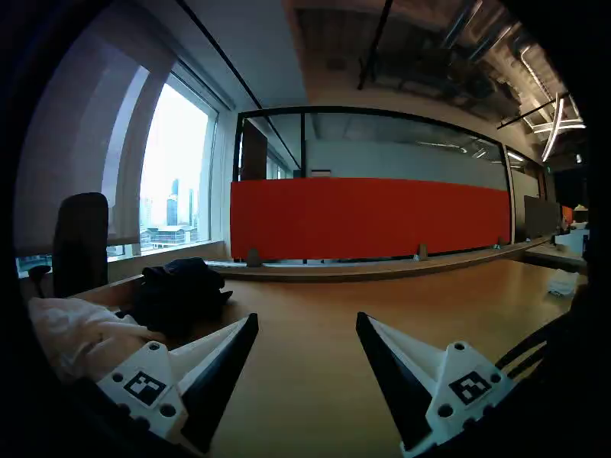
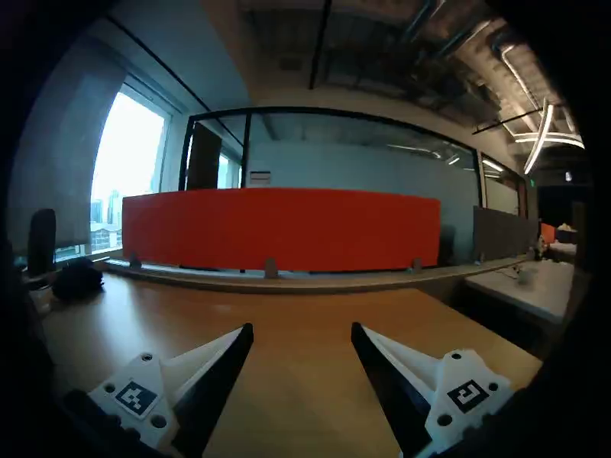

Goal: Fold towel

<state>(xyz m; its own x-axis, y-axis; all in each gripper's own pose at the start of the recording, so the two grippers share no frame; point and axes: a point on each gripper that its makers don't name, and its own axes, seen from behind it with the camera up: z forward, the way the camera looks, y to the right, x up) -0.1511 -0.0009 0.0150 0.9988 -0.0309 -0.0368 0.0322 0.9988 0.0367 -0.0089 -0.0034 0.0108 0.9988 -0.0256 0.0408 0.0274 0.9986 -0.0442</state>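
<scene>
A crumpled white towel (image 1: 84, 332) lies on the wooden table (image 1: 366, 305) at the left, close to my left gripper (image 1: 307, 322). That gripper stands open over the bare tabletop, nothing between its fingers. A dark bundle of cloth (image 1: 179, 294) sits just behind the white towel. In the right gripper view my right gripper (image 2: 302, 330) is open too, hovering low over the wooden table (image 2: 305, 320), and the dark bundle (image 2: 76, 278) appears far off at the left edge.
A red divider panel (image 1: 366, 217) runs along the table's far edge, with glass above. A dark office chair (image 1: 80, 240) stands at the left by the window. A white desk (image 2: 535, 286) sits to the right across a gap.
</scene>
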